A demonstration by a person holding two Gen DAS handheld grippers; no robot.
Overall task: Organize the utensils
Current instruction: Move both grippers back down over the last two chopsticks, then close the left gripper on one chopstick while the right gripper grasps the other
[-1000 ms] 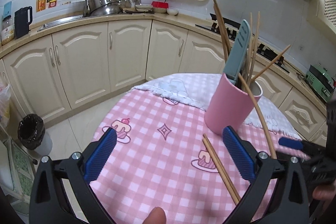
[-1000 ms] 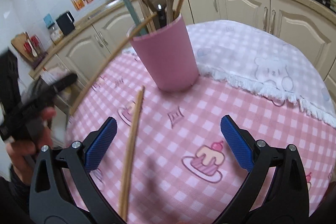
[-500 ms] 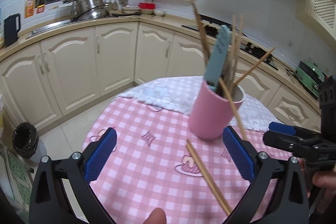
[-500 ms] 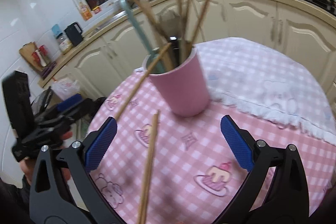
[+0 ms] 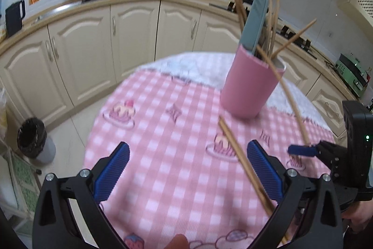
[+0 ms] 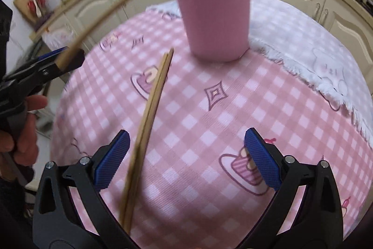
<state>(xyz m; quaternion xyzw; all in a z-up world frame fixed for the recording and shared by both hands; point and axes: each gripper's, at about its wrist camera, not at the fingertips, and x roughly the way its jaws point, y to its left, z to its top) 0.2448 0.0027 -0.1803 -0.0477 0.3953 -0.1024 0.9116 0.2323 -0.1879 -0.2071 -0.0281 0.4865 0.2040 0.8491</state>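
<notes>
chopsticks are most of what is left to sort here. from the left wrist view, my left claw (image 5: 185,169) hangs low over the pink checked bench (image 5: 149,132) with its jaws spread wide and nothing between the pads. the pink cup (image 5: 249,88) stands upright towards the far side of the bench. it already holds several sticks and a blue-grey handle (image 5: 255,20), so i judge that part done. one long chopstick (image 5: 286,95) has its far end in the cup and leans out over the rim, down to the tip of my right claw (image 5: 303,151). i cannot tell from this side whether it is pinched there or only touching. a pair of chopsticks (image 5: 242,162) lies flat on the bench, one end near the foot of the cup, the length running past my right-hand pad. from the right wrist view, my right claw (image 6: 186,160) also shows its jaws wide apart and empty. the pair (image 6: 149,113) lies on the cloth, crossing just by its left pad. the leaning chopstick (image 6: 112,4) here appears to end at my left claw (image 6: 58,60), which does not agree with that claw's own view, so i leave who holds it unsettled. as i judge it, that stick needs seating fully in the cup, and the flat pair is not yet collected.
</notes>
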